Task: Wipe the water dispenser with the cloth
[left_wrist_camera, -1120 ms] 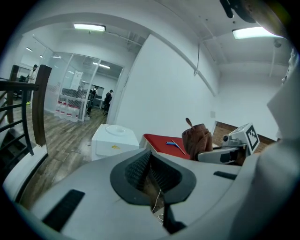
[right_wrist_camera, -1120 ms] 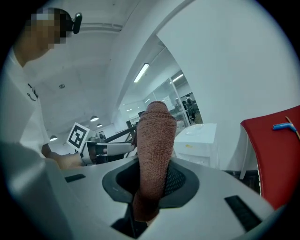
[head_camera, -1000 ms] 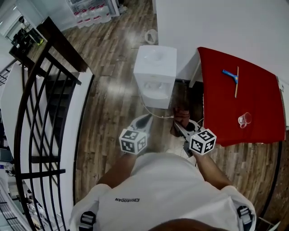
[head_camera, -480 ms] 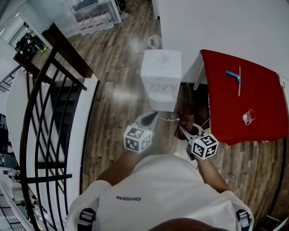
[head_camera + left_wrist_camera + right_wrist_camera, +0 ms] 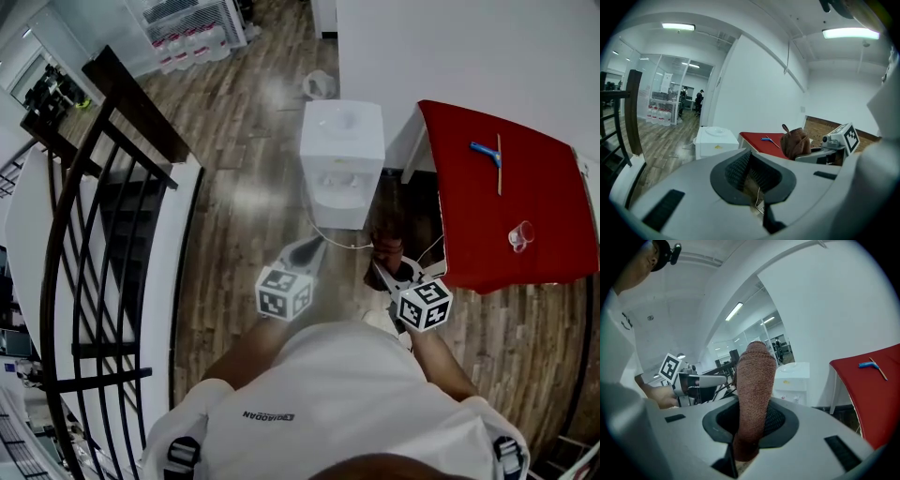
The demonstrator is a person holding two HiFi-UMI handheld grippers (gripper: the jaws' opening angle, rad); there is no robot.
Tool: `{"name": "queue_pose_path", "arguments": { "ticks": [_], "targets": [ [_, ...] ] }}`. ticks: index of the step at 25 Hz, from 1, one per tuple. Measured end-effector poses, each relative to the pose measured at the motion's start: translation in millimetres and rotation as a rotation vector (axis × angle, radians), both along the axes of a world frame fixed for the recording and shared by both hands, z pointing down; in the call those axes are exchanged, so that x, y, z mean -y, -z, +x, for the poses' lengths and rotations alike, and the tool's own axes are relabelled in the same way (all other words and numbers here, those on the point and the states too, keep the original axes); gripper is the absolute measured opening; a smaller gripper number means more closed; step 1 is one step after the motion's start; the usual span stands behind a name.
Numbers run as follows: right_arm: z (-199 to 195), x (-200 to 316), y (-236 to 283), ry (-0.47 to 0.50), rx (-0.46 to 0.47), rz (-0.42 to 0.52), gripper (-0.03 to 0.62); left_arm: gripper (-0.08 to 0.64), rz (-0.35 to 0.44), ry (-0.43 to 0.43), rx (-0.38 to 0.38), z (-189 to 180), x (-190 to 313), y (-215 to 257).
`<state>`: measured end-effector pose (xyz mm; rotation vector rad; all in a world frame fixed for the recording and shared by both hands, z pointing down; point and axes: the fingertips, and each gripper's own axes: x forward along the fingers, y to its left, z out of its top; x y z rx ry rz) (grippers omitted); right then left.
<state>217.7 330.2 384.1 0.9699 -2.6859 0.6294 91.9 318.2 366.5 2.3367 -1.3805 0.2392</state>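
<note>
Water dispenser (image 5: 342, 159): a white, box-shaped unit that stood on the wood floor (image 5: 244, 187) against the white wall, just beside the left end of the red-covered table (image 5: 506, 216). Its flat top carried a round recess, with no bottle on it, and the front face had a tap recess with a small yellow label above it. It was ahead of both grippers and touched by neither.

The right gripper (image 5: 389, 267) had its jaws clamped on a reddish-brown cloth (image 5: 754, 394). In the right gripper view the cloth rose upright from between the dark pads as a thick, rounded, knitted-looking roll, and its lower end hung just below the jaws. The dispenser (image 5: 792, 376) showed behind it, to the right.

The left gripper (image 5: 314, 246) had its jaws drawn together at the tips and held nothing; in the left gripper view only a sliver of floor and a thin wire showed through the hollow between the pads (image 5: 736, 173). From that view the dispenser (image 5: 716, 140) sat to the left, and the cloth (image 5: 796, 143) in the other gripper to the right.

On the table lay a blue-handled tool (image 5: 484, 150), a thin wooden stick (image 5: 499, 164) and a clear cup (image 5: 520, 234). A dark stair railing (image 5: 94, 234) ran along the person's left.
</note>
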Motion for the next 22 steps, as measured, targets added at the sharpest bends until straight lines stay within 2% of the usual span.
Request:
{"name": "queue_pose_path", "arguments": {
  "ticks": [22],
  "targets": [
    [-12.0, -3.7, -6.2, -0.011, -0.030, -0.003, 0.084, 0.000, -0.005, -0.009, 0.020, -15.6, -12.4, -3.1]
  ]
}}
